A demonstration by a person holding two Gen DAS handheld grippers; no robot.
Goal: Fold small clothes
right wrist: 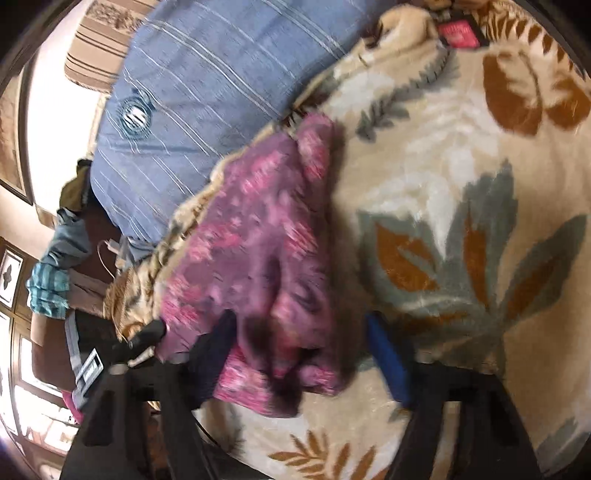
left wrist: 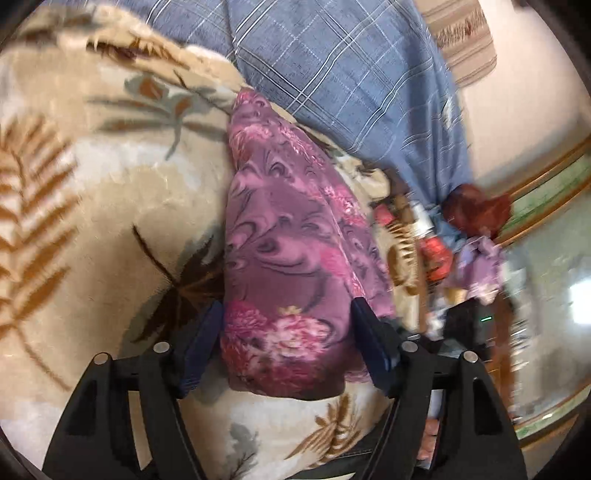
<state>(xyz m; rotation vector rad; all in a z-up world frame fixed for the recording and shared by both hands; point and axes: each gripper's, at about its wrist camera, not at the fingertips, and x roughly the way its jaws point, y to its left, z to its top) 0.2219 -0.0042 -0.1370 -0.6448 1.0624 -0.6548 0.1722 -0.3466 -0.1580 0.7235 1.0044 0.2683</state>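
Note:
A purple garment with pink flowers lies folded into a long narrow shape on a beige leaf-patterned blanket. My left gripper stands open over its near end, one blue-padded finger on each side and neither pad pressing the cloth. In the blurred right wrist view the same garment lies bunched on the blanket. My right gripper is open around its near end; the cloth sits close to the left finger and well clear of the blue right pad.
A blue plaid pillow lies behind the garment, also seen as the pillow. Loose clothes are piled at the blanket's right edge. A pink object lies at the far end, and teal cloth hangs off the left side.

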